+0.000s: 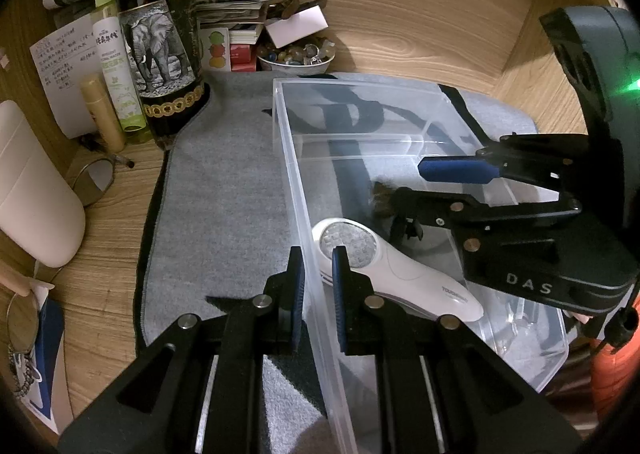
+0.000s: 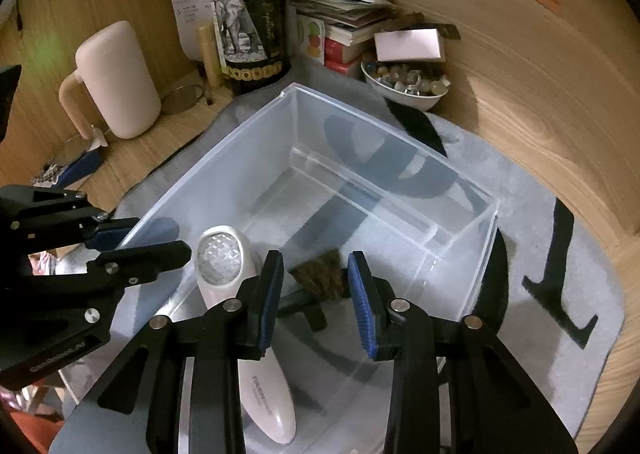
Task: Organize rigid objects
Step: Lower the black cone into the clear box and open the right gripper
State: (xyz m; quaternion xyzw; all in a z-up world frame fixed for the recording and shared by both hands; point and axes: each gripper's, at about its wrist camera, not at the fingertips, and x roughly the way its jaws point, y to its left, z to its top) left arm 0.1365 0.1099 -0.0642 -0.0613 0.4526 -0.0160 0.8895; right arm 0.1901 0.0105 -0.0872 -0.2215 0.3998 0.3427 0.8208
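Your right claw (image 2: 316, 290) stands spread over the brush (image 2: 320, 278): light, stiff handle, soft bristles; pinch the handle just below.

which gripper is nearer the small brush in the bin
Right. The right gripper hangs just above the brush, jaws open. The left gripper is shut on the bin's side wall.

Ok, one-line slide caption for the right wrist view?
Right gripper open over brush in clear bin, beside white shaver.
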